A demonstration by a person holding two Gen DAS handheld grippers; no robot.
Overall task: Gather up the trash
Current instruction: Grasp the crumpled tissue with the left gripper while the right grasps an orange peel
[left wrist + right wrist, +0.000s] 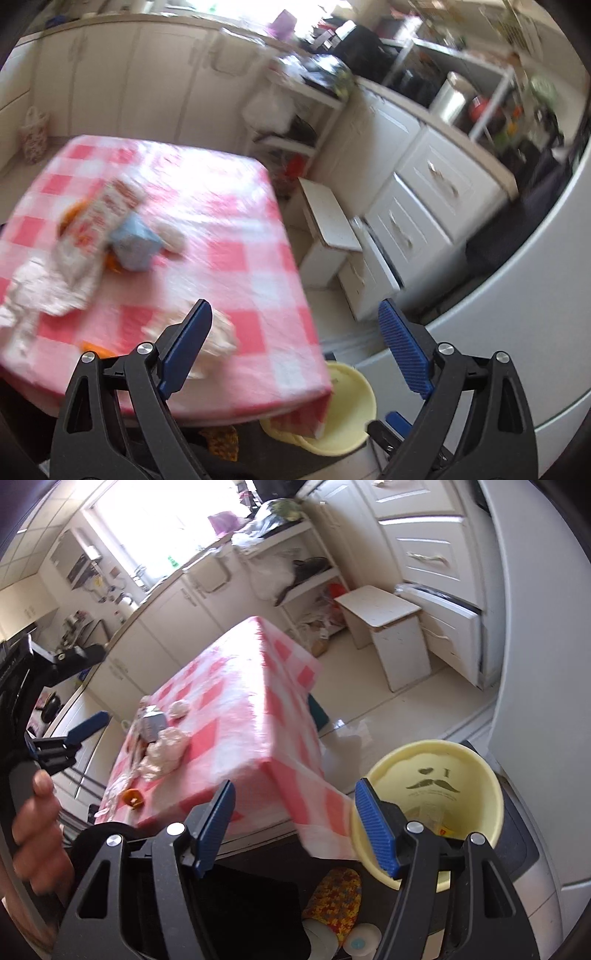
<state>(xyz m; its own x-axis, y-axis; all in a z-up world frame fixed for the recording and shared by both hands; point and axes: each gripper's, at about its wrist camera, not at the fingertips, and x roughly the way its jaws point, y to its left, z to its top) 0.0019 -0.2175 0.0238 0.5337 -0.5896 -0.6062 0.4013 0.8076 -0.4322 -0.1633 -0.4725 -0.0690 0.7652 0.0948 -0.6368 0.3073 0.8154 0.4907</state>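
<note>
- Left wrist view: the left tool (295, 347) is wide open and holds nothing. It hangs over the near corner of the bench (236, 258), which has a pink and white checked cloth.
- The trash lies on the left part of the bench: a crumpled tissue (221, 336) just behind the left finger, a white wrapper (92, 229), a light blue carton (135, 243) and more crumpled paper (33, 291) near the left edge.
- The yellow bin (347, 413) stands on the floor, partly under the hanging corner of the cloth. The picture is blurred, so small details are not sure.
- Right wrist view: the right tool (295, 827) is also open, less wide, with nothing between the pads. It is near the bench corner, and the yellow bin (476, 775) is just behind its right finger.
- A hand (37, 819) holds the left tool (86, 725) at the left edge.
- Risks, in my judgement: a finger can catch the loose cloth and drag the trash off the bench; the light tissue can slip from a weak grip; the cloth corner covers part of the bin mouth, so a dropped piece can land on the floor.
</note>
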